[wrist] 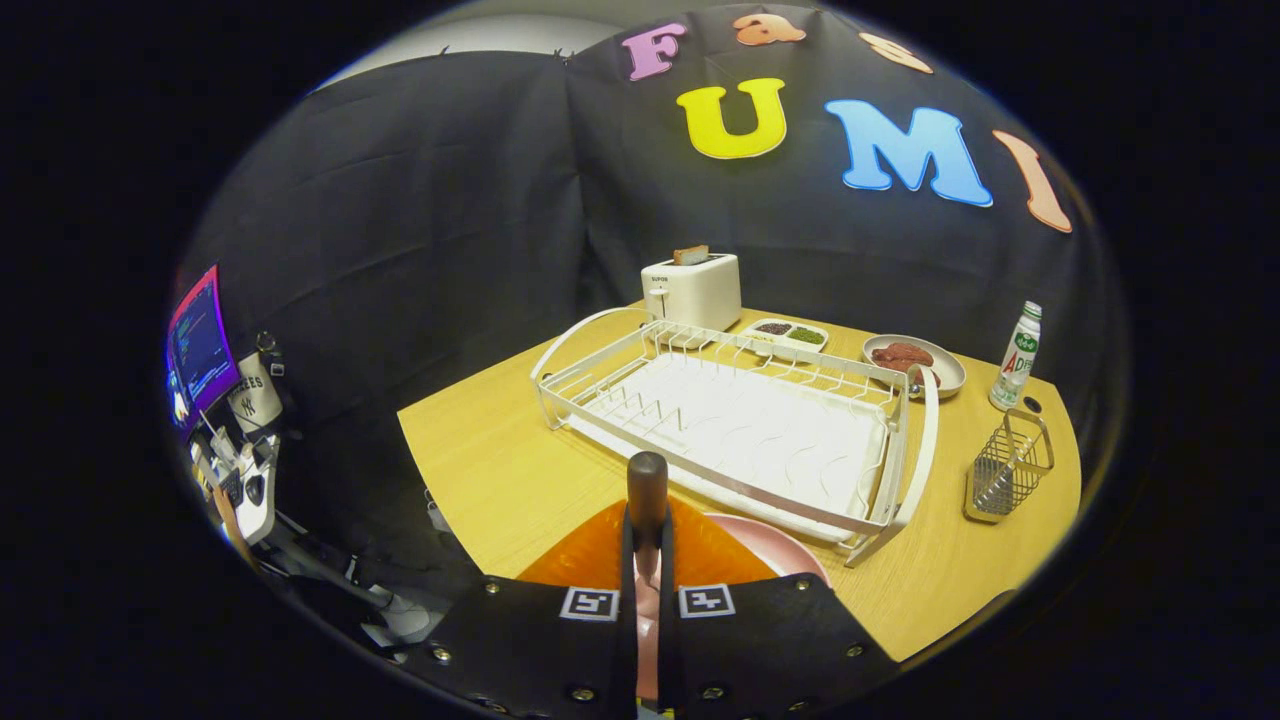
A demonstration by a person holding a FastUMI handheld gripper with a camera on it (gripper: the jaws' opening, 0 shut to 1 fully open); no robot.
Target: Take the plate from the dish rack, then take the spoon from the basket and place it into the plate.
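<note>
Black cloth walls the booth on the far sides, and below it we see a light wooden table (500, 470) whose near left edge runs diagonally toward our gripper (647, 560), with dark floor and a cluttered desk with a lit monitor (200, 345) off beyond that edge.

On the table, the white wire dish rack (740, 420) lies just ahead of the fingers, and no dishes stand in it. Bare wood shows to its left, up to the table edge, and a narrower strip runs along its right side. There a small wire basket (1010, 465) stands near the right edge, well apart from the fingers; we cannot make out what is in it. Behind the rack sit a white toaster (692, 290) with a slice of bread in its slot, a divided white dish (787, 335), a shallow bowl (915, 362) with something reddish in it, and a bottle (1017, 357) with a green label close to the far right corner.

Our two black fingers (628, 570) stand nearly together, and between them rises a dark, round-topped handle (647, 485) with a pinkish strip below it; the fingers appear to press on it from both sides. Just beneath the fingertips lie an orange mat (590, 555) and, touching its right side, the pink plate (770, 550), resting on the table against the rack's near rim. Only the plate's curved far edge is visible, smooth and pale pink.
</note>
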